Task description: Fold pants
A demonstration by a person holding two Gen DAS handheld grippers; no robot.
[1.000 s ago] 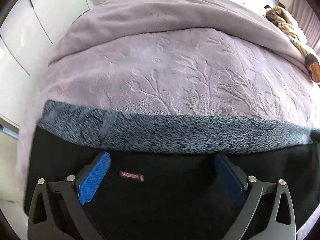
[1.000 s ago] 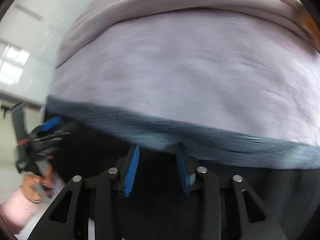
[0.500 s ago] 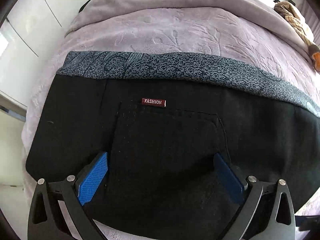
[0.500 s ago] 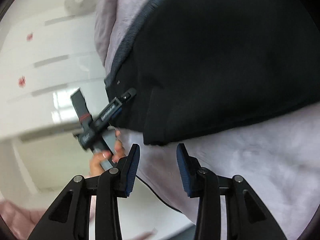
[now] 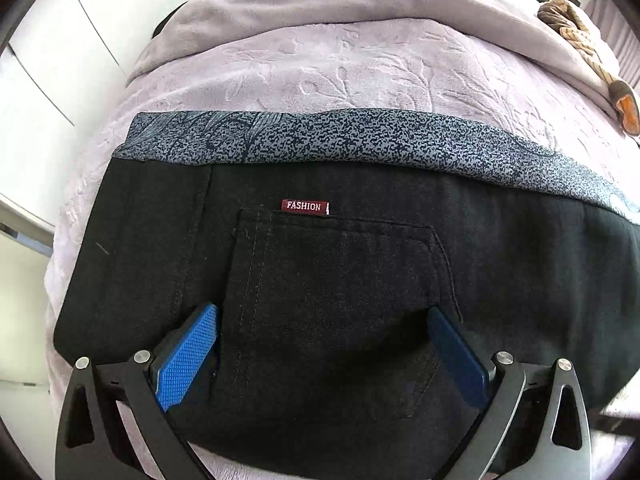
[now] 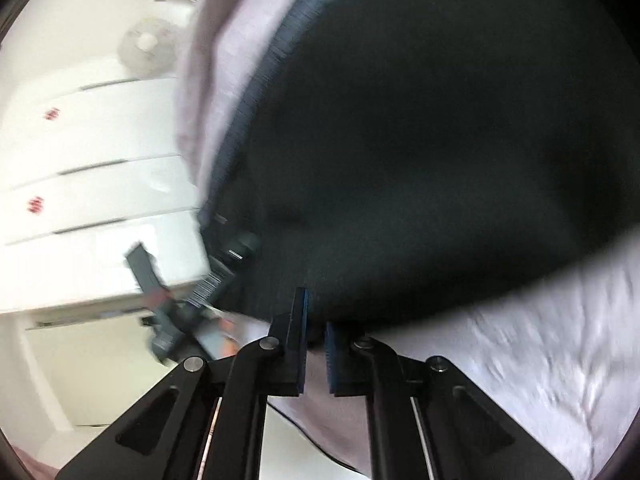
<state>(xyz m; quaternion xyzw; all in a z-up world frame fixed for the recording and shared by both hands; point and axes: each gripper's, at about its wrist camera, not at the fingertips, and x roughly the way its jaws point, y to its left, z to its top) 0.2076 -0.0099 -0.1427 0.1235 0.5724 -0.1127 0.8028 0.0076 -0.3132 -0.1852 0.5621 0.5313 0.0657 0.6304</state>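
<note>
Covering most of both views, a lilac bedspread (image 5: 360, 68) with an embossed leaf pattern lies over the bed, and one pair of black pants (image 5: 340, 300) is spread flat on its near part. A speckled grey band (image 5: 360, 140) runs along the far edge of the pants, touching the bedspread beyond it. White cupboard doors (image 5: 52, 92) stand to the left of the bed. At the far right edge of the bedspread lies one brown twisted cloth (image 5: 576, 36), well apart from the pants.

On the pants there is one stitched back pocket (image 5: 340, 280), and just above its top seam sits one small dark-red label (image 5: 306, 206) reading FASHION.

The left gripper (image 5: 322, 320) points steeply down over the pocket with its two blue pads (image 5: 188, 356) spread wide, one at each side of the pocket; nothing is pinched between them.

In the blurred right wrist view the pants (image 6: 440, 140) fill the upper right, with the bedspread (image 6: 520, 340) below them. The right gripper (image 6: 316, 312) has just been closing, and its jaws are now drawn almost together at the near edge of the black fabric; the blur hides whether cloth is caught between the pads. Left of it, the left gripper's body (image 6: 192, 300) shows at the corner of the pants, partly covering that corner.
</note>
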